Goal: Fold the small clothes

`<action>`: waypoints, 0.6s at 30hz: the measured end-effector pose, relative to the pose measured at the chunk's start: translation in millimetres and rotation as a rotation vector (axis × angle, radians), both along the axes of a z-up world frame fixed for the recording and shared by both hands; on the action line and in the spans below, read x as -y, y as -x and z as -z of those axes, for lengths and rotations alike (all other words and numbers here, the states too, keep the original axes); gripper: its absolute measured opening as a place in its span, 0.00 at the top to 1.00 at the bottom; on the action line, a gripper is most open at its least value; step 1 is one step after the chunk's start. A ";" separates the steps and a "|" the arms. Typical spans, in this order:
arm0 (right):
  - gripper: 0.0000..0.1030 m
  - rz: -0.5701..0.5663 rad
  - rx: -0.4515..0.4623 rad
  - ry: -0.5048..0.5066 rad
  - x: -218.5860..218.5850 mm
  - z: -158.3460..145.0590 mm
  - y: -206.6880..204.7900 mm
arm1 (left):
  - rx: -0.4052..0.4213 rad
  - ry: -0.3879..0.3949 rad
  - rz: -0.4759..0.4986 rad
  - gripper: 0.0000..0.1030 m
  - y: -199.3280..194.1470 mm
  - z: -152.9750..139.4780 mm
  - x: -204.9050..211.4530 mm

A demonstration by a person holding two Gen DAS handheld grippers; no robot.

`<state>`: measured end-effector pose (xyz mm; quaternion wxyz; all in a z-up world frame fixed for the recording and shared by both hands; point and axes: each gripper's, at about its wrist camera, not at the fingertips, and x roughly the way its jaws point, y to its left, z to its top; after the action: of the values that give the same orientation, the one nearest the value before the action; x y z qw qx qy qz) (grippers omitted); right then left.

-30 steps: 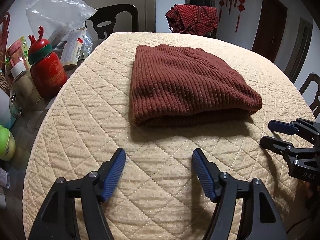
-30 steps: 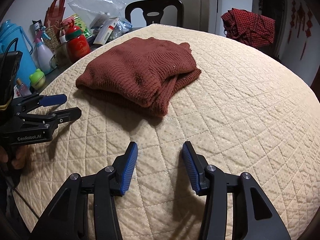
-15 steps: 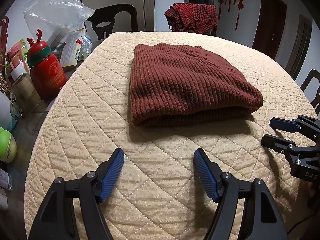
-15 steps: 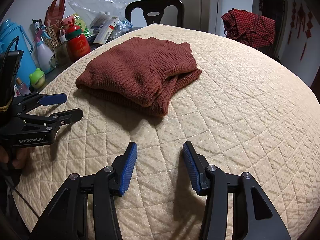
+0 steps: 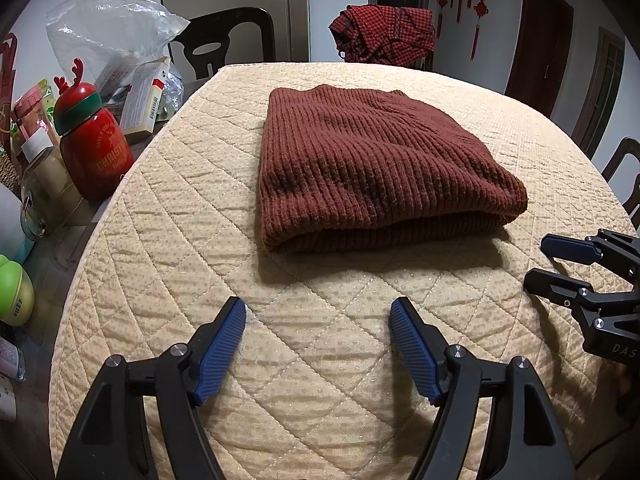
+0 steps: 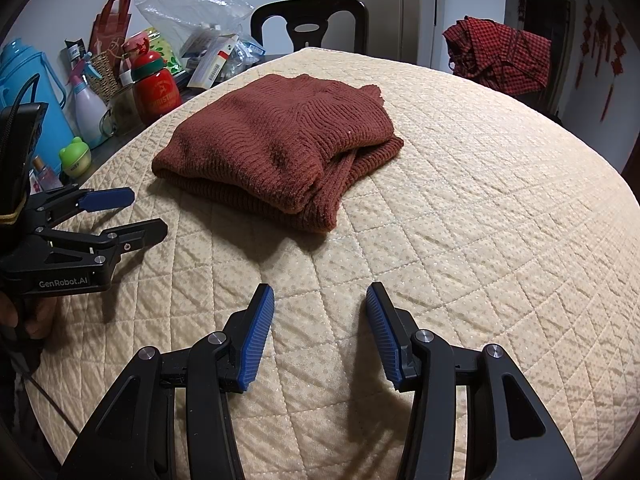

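Observation:
A rust-brown knitted sweater (image 5: 372,168) lies folded into a thick rectangle on the quilted beige table cover (image 5: 320,360); the right wrist view shows it (image 6: 280,152) with its layered edges toward the right. My left gripper (image 5: 318,314) hovers open over bare quilt, short of the sweater's near fold, nothing between its blue pads. My right gripper (image 6: 320,300) is also open and empty, off the sweater's near right corner. Each gripper shows in the other's view: the right one (image 5: 548,264) at the right edge, the left one (image 6: 144,216) at the left edge.
Clutter lines the table's left edge: a red reindeer-cap bottle (image 5: 94,144), a plastic bag (image 5: 108,36), boxes, a green frog toy (image 6: 75,156), a blue jug (image 6: 28,96). A black chair (image 6: 310,24) stands behind. A red checked garment (image 5: 384,34) hangs over another chair.
The left gripper's jaws have spread slightly wider. Both hands stay where they were, and the sweater has not moved.

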<state>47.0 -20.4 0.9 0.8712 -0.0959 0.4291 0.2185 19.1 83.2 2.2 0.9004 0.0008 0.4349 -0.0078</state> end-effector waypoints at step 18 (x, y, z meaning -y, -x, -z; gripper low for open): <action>0.52 0.000 0.000 0.000 -0.3 0.4 -0.3 | -0.004 0.000 -0.007 0.22 -0.7 1.0 -1.4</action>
<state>47.2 -20.1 0.5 0.8712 -0.0957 0.4291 0.2185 19.9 84.6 1.2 0.8996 -0.0008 0.4366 -0.0047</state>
